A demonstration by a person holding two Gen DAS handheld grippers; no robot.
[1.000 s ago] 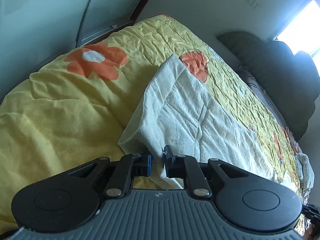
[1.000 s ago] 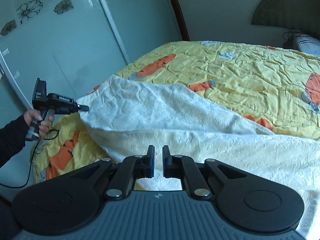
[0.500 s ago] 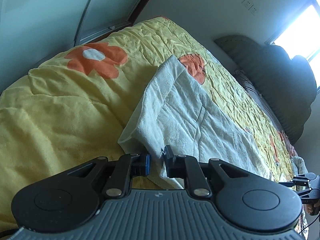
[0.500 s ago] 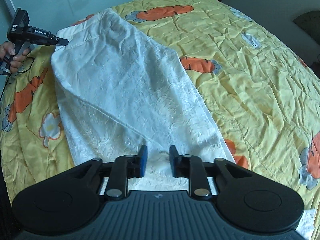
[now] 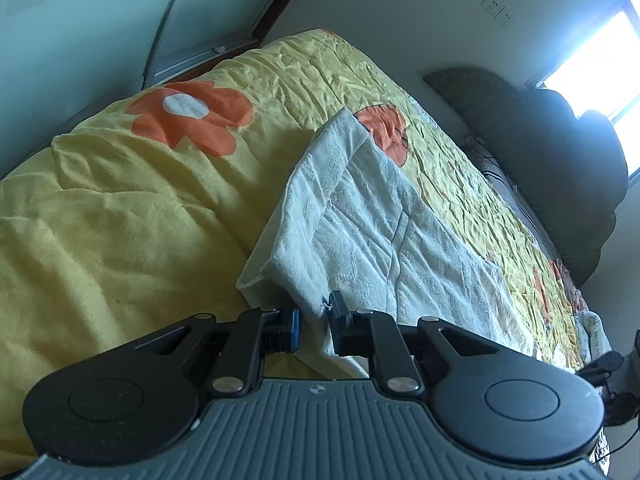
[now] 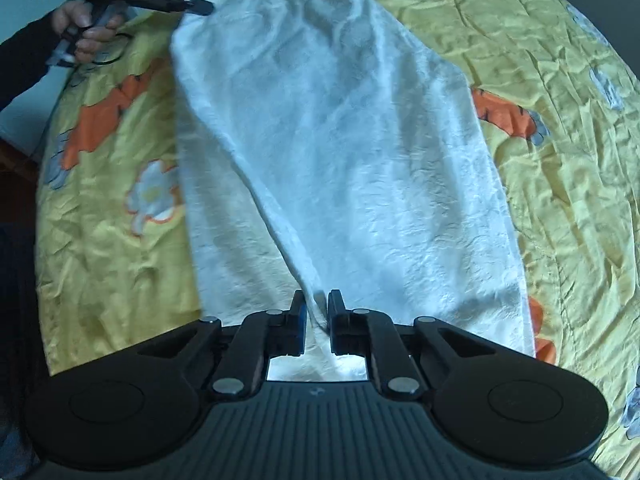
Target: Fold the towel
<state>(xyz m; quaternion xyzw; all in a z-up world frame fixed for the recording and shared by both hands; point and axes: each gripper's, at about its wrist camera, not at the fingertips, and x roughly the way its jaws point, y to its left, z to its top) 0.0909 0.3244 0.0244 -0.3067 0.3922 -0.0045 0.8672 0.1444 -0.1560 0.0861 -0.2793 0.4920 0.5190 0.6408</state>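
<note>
A white textured towel (image 6: 340, 140) lies lengthwise on a yellow quilt (image 6: 560, 160), with one long edge doubled over in a diagonal fold. My right gripper (image 6: 317, 316) is shut on a pinch of the towel at its near end. At the far end, my left gripper (image 6: 202, 8) holds the other corner, gripped by a person's hand (image 6: 80, 28). In the left wrist view the left gripper (image 5: 316, 322) is shut on the towel's (image 5: 380, 232) near corner, and cloth fills the narrow gap between its fingers.
The quilt (image 5: 120, 220) with orange flowers covers the whole bed. A dark headboard with cushions (image 5: 560, 152) stands under a bright window (image 5: 600, 52). Glass sliding doors (image 5: 80, 20) run along the bed's far side. The bed's edge drops to dark floor (image 6: 20, 280) at the left.
The right gripper has risen and tilted down over the towel, carrying its end across; its fingers are closer together than half a second ago. The left gripper has hardly moved.
</note>
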